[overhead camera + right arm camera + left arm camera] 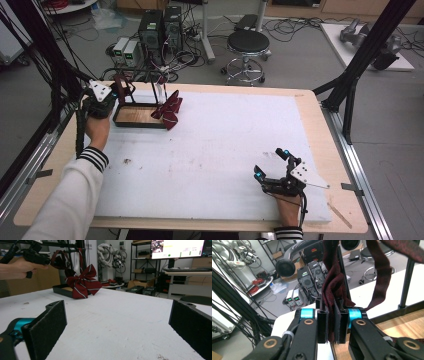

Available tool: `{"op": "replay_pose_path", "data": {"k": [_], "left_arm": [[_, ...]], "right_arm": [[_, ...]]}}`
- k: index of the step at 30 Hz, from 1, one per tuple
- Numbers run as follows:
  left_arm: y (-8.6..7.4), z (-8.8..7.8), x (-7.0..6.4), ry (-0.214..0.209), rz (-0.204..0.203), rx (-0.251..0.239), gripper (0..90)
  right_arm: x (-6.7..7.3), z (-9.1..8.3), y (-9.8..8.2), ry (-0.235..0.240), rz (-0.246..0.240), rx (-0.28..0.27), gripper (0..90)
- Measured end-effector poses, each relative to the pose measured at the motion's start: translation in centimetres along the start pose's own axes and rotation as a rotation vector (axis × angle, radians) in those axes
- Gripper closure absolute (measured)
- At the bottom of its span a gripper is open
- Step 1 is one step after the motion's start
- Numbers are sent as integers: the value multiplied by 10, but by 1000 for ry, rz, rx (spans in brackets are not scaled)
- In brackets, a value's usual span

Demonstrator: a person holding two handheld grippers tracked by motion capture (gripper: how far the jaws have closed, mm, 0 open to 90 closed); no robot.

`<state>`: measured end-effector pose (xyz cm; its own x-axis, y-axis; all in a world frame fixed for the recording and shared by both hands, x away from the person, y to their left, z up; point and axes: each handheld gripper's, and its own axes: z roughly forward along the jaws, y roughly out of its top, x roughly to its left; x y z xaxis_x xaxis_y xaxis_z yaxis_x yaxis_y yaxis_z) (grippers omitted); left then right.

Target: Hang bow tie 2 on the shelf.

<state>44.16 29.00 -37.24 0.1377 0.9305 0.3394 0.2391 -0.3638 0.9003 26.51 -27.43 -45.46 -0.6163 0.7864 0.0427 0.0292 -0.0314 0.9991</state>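
right tool (272, 163): nearest the camera in the high view, at the near right part of the bench, held in the person's right hand (289, 212); jaws spread wide with nothing between them, their pads (48, 323) just above the white surface in the right gripper view.
left tool (116, 95): at the far left of the bench, held in the left hand (98, 129); jaws drawn close together on a fold of dark red band (332, 287), which rises straight up from between them in the left gripper view.
dark red band: pinched in the left tool, running up over the black rack (137, 75) ahead of it; a second length (380, 275) hangs just right of the tool's jaws.
striped bow tie (169, 110): dark red with pale stripes, right of the left tool, draped against the rack's right end and over the tray edge; far ahead and left of the right tool.
black tray (122, 120): just right of the left tool, with a wooden floor, forming the rack's base.
bench (310, 105): wooden top under a white sheet (225, 135), a few dark specks on it left of the right tool.
behind the bench: a black stool (247, 47) and computer towers (160, 27) on the floor.
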Motion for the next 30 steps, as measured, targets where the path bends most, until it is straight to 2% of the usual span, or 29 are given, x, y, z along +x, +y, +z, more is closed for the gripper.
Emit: {"op": "replay_pose_path", "data": {"k": [5,7,13,16,18,21,24,26,30], "left_arm": [[-2,0,3,-13,-30,10,776],[-1,0,3,-16,-30,15,738],[0,-2,3,-17,-35,7,710],[0,-3,4,-10,-52,19,596],[-1,-3,6,-14,-76,19,516],[-2,-5,8,-22,-88,23,408],[-5,-9,11,-18,-85,20,356],[-7,-12,15,-21,-101,17,293],[-13,-21,23,-39,-117,-23,229]], "right_arm": [[0,0,0,1,0,-1,6],[0,0,0,2,2,2,6],[0,0,0,0,-3,-1,6],[0,0,0,1,-2,-1,6],[0,0,0,1,-1,-1,6],[1,0,0,1,2,0,6],[1,0,0,0,-2,0,6],[0,0,0,0,-7,-6,6],[1,0,0,3,-6,2,6]]}}
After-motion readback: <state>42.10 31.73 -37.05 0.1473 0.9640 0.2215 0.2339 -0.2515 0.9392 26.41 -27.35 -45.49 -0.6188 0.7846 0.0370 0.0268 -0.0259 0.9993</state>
